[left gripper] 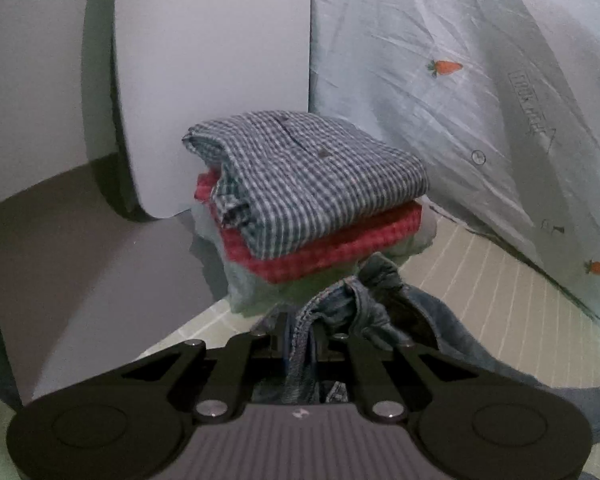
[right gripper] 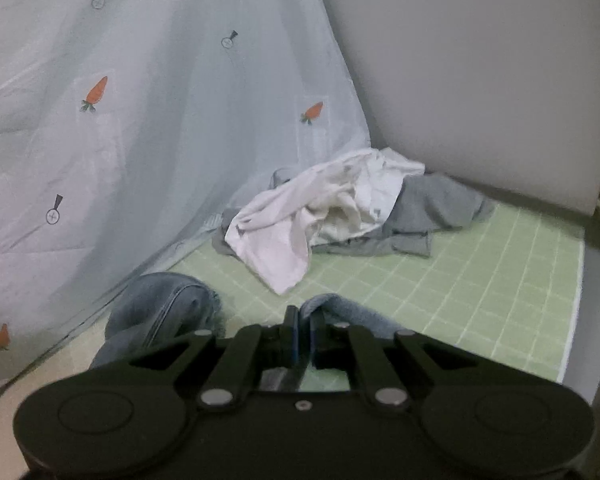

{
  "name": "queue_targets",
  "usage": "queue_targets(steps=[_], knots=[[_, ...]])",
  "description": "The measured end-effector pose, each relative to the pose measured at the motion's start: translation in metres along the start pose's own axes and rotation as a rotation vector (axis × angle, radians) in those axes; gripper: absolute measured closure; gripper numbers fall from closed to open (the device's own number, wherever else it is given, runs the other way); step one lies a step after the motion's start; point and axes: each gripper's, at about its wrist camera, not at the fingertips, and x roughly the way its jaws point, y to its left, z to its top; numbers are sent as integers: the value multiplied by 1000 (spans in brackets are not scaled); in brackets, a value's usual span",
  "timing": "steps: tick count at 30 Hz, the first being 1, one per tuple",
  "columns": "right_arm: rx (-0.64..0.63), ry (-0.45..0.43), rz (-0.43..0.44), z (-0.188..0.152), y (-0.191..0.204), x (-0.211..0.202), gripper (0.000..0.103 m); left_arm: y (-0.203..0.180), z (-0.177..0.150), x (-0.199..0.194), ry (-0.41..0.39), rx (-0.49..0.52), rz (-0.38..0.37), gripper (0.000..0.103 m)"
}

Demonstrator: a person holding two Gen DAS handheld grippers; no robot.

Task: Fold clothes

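Note:
My left gripper (left gripper: pixel 300 322) is shut on a bunched edge of blue jeans (left gripper: pixel 364 296), held low over the green checked mat (left gripper: pixel 500 304). Just beyond it stands a stack of folded clothes: a blue checked shirt (left gripper: pixel 312 184) on top, a red checked one (left gripper: pixel 324 248) under it, pale garments below. My right gripper (right gripper: pixel 304 320) is shut on another part of the jeans (right gripper: pixel 160 312), which lie bunched on the mat (right gripper: pixel 480 280) to its left and under its fingers. Ahead lies a crumpled white garment (right gripper: pixel 320 216) on a grey one (right gripper: pixel 432 208).
A pale blue curtain with carrot prints (left gripper: pixel 460 80) hangs along one side of the mat; it also shows in the right wrist view (right gripper: pixel 140 120). Grey padded walls (right gripper: pixel 460 80) and a grey panel (left gripper: pixel 212 60) close off the back.

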Motion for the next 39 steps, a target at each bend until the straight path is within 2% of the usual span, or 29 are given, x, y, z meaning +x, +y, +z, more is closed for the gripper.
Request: queue_targets(steps=[5,8,10,12,13,15,17,18,19,20,22,23,24,25,26,27,31,34,39], knots=[[-26,-52,36,14,-4,-11,98,9,-3,-11,7,-21,47,93],[-47,-33,40,16,-15,-16,98,15,-4,-16,24,-38,81,93],[-81,50,21,2,-25,-8,98,20,-6,-19,36,-50,104,92],[-104,173,-9,-18,-36,6,97,21,-15,-17,97,-52,115,91],[-115,233,-23,-28,-41,13,97,20,-22,-16,132,-43,120,87],[-100,312,-21,-44,-53,19,93,13,-35,-21,150,10,134,83],[-74,357,-21,-54,-64,21,77,1,-43,-30,140,71,141,72],[-63,369,-24,-56,-68,21,72,-6,-46,-33,135,95,134,59],[-57,365,-21,-54,-71,20,67,-12,-46,-37,130,109,114,50],[-52,360,-17,-53,-74,19,65,-18,-47,-41,124,121,89,47],[-53,332,-5,-43,-77,17,52,-35,-50,-48,115,143,32,34],[-55,307,1,-37,-79,16,41,-46,-52,-51,108,165,4,29],[-58,273,8,-32,-83,13,34,-58,-55,-54,101,192,-23,20],[-61,240,15,-27,-86,10,19,-72,-61,-56,96,223,-51,13],[-65,213,21,-23,-91,9,5,-87,-67,-58,97,258,-82,11],[-68,188,28,-20,-96,9,0,-103,-75,-60,103,295,-111,9],[-49,219,96,-9,-125,32,0,-172,-114,-71,174,431,-244,4],[-18,253,141,-9,-146,57,0,-216,-151,-75,289,491,-360,3],[-57,382,195,-12,-161,99,0,-273,-212,-82,427,593,-444,3]])
